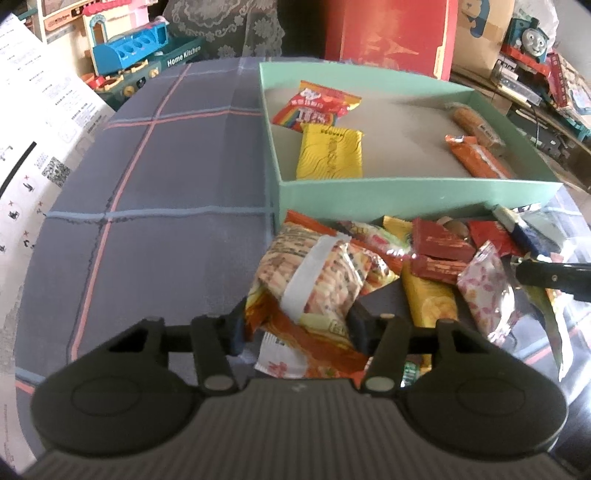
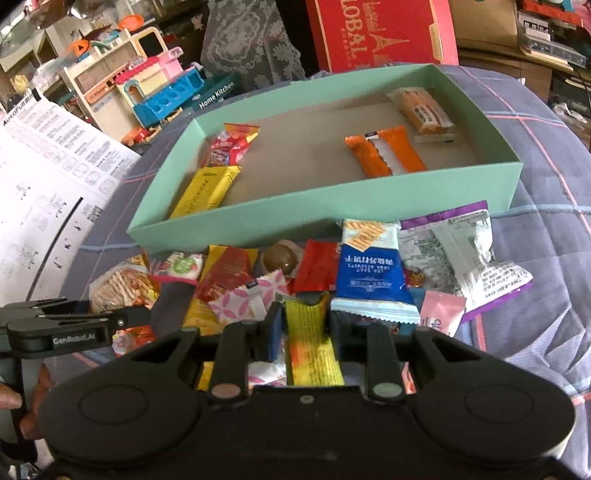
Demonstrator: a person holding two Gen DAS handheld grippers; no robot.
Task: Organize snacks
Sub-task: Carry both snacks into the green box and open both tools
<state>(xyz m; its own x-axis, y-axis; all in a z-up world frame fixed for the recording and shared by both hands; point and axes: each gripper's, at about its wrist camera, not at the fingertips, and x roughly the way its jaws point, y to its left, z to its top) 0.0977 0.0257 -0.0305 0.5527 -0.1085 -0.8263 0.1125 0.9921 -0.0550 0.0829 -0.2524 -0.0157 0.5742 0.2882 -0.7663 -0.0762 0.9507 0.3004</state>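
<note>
A green box (image 1: 417, 192) (image 2: 325, 210) on the checked tablecloth holds a red rainbow packet (image 1: 317, 105), a yellow packet (image 1: 330, 151) (image 2: 207, 190), an orange bar (image 2: 384, 151) and a wrapped cake (image 2: 424, 109). A pile of snacks lies in front of it. My left gripper (image 1: 297, 326) has its fingers on either side of a clear bag of crackers (image 1: 314, 273). My right gripper (image 2: 304, 326) has its fingers closed on a yellow snack packet (image 2: 310, 339).
A blue and white packet (image 2: 371, 273) and a purple-edged bag (image 2: 465, 254) lie in the pile. A printed paper sheet (image 2: 48, 173) lies left. Toys (image 1: 133, 48), a red carton (image 2: 376, 33) and cardboard boxes stand behind the table.
</note>
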